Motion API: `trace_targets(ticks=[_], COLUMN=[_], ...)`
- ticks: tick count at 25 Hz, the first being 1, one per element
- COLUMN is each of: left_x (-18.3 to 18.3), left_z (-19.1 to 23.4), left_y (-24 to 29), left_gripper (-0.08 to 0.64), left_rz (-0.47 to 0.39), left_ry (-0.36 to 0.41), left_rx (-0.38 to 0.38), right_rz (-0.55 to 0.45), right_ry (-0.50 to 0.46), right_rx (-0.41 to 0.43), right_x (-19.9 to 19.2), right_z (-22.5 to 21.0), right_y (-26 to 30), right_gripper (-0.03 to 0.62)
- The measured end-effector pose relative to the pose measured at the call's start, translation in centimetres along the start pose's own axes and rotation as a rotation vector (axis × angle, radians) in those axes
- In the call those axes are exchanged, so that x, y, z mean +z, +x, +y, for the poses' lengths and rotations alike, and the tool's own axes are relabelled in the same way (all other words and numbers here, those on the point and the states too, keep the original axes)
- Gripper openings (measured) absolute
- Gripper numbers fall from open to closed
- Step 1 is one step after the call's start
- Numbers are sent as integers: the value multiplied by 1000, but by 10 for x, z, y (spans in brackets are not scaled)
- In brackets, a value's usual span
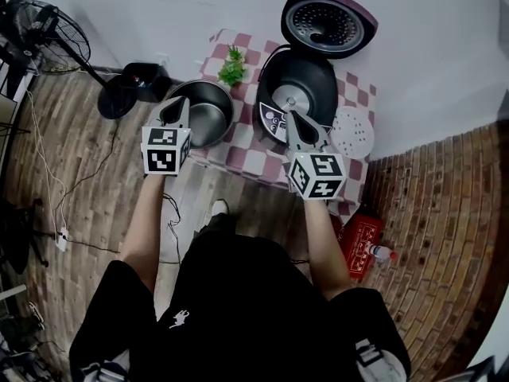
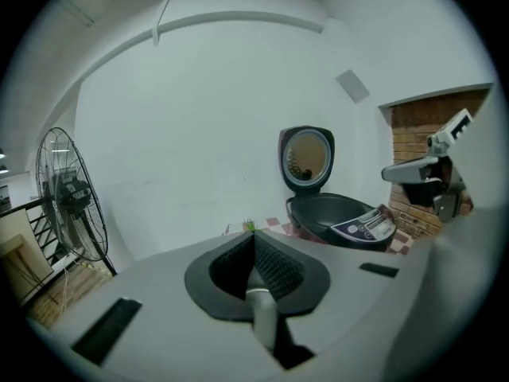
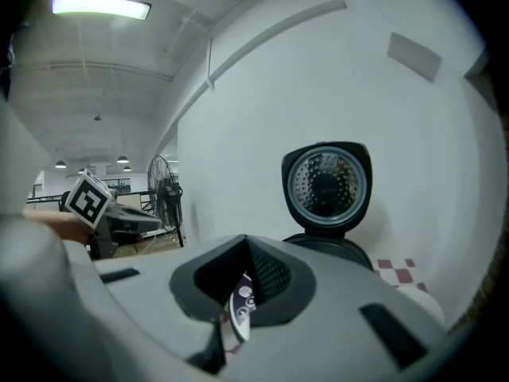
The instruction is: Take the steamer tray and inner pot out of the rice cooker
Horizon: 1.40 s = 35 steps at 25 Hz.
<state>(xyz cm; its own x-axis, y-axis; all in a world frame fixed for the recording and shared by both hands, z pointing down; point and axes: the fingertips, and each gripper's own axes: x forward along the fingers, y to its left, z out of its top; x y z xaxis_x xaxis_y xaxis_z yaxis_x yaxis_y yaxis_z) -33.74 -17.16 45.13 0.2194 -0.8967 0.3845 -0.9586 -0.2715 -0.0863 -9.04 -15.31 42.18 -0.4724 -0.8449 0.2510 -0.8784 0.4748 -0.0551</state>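
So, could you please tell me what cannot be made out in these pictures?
Rice cooker cavity: head view, partly behind the right gripper.
Inner pot near rim: head view, behind the left gripper.
Control panel print: too small in every view.

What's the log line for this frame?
cooker: lid open | pot: on table, left of it | steamer tray: on table, right of it | left gripper: shut, empty | right gripper: shut, empty
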Motion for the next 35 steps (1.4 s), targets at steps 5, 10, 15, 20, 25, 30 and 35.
trace_targets(ticks=[5, 10, 15, 20, 25, 30, 35], left_x=[14, 25, 27, 29, 27, 31, 32], left_z=[-68, -132, -189, -231, -256, -269, -274], left_y=[-30, -66, -107, -144, -176, -200, -217], left_gripper=[3, 3, 3, 3, 3, 3, 3], left_rz=[-49, -98, -144, -183, -194, -220, -242], left_ry=[-16, 2, -7, -3, 4, 8, 4], left_rx=[-27, -58, -74, -59, -41, -32, -31], right_rz=[-35, -66, -97, -115, -141, -169, -170], right_ry=[-21, -16, -4, 2, 11, 25, 18], right_rx=[7, 6, 2, -2, 16, 25, 21], right_x=[2, 0, -6, -15, -17, -14, -16], right_z=[-28, -50, -67, -79, -76, -71, -62], right_y=[-61, -125, -187, -240, -277, -302, -316], right_gripper=[2, 2, 2, 2, 2, 2, 2])
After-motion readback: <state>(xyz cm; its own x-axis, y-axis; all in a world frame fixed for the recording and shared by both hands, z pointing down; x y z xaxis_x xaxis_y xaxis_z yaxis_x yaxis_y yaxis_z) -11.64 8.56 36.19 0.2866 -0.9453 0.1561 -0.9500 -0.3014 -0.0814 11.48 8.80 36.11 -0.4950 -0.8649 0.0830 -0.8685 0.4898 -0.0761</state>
